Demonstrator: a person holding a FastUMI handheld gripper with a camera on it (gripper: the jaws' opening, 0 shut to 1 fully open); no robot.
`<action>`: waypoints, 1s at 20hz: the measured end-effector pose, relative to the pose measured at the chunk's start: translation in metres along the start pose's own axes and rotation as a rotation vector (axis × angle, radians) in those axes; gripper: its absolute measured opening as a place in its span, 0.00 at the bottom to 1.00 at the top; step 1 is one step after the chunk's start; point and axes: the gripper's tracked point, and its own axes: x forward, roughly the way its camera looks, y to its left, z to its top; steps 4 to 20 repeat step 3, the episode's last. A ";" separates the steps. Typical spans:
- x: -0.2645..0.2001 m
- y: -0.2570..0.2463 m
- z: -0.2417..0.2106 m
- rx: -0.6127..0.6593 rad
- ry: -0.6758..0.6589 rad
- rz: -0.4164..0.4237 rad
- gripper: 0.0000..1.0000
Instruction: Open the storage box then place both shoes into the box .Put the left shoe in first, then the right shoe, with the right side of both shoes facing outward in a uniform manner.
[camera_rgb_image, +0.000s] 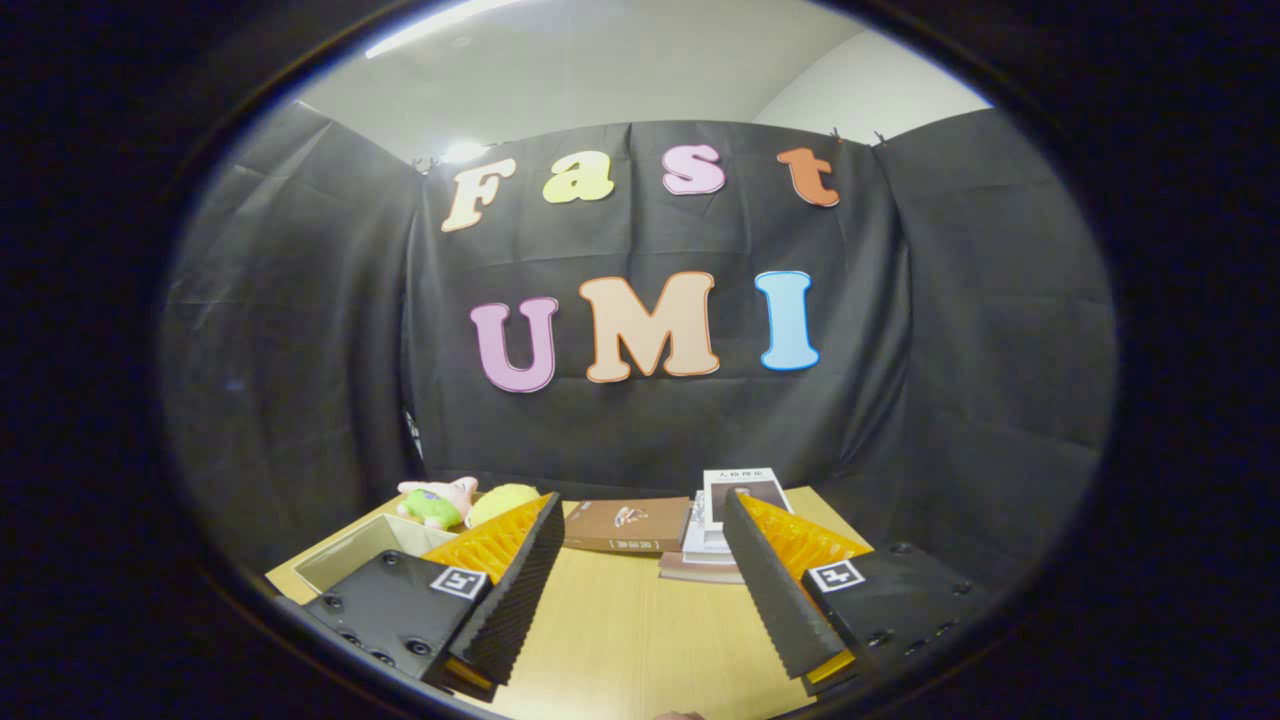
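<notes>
Two fingers (545, 560) wide apart over bare table (630, 630), brown book (625, 525) beyond, writing illegible

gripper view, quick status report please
Claw open, holding nothing, over bare table. Open box by its left finger. Books and plush toys beyond the fingers.

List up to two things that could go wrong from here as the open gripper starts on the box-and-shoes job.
1. The gripper is open over bare table, gripping nothing; the box sits off beside one finger, so reaching it may clip its rim.
2. The books and soft toys lie just beyond the fingers and could get knocked.
</notes>
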 end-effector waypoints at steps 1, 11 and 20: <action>0.002 -0.001 -0.001 -0.002 0.002 -0.002 1.00; 0.003 -0.002 -0.002 0.000 0.005 -0.005 1.00; 0.003 -0.002 -0.002 0.000 0.005 -0.005 1.00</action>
